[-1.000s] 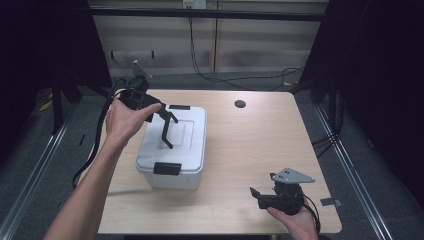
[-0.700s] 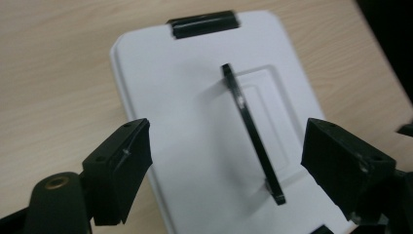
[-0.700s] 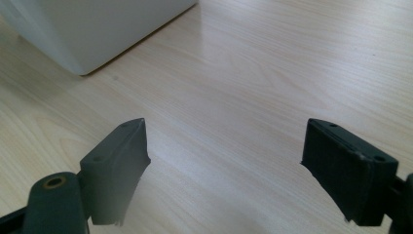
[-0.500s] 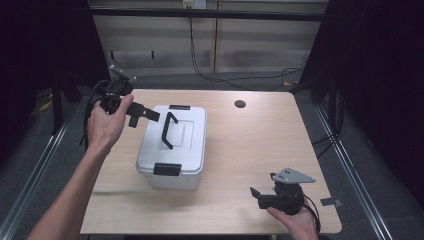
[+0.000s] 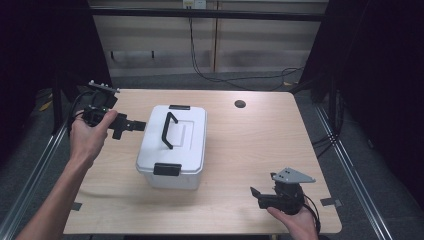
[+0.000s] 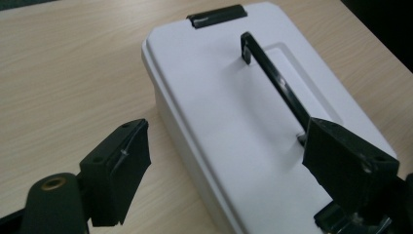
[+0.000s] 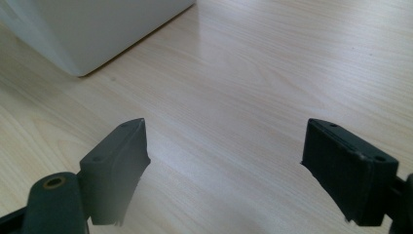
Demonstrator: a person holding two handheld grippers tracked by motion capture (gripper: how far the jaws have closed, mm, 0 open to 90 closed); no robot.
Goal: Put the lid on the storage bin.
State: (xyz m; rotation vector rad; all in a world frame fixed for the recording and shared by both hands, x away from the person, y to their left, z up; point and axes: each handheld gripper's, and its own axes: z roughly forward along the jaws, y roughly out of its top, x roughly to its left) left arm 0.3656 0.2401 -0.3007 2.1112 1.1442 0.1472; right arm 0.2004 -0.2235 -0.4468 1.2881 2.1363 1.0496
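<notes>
One white plastic box stands on the wooden table, just beside and ahead of the left gripper, whose jaws stand wide apart with nothing between them, level with the lid's long edge. In the left gripper view the near end of the box is cut off at the bottom edge, and the right-hand jaw covers the near foot of the handle and part of the near clasp. The lid is smooth and matt, rounded at the corners, with a shallow rectangular recess under the one black bar handle, which stands raised. Two black clasps are counted, one at each short end; the far clasp shows in full. The right gripper sits well apart from the box, to its right and nearer the person, held low at the table's front edge with its jaws also spread and empty. In the right gripper view one lower corner of the box shows beyond and left of the jaws; the remainder is cut off by the frame. The table is pale wood-grain laminate with one dark round hole near its far edge, well beyond both grippers.
</notes>
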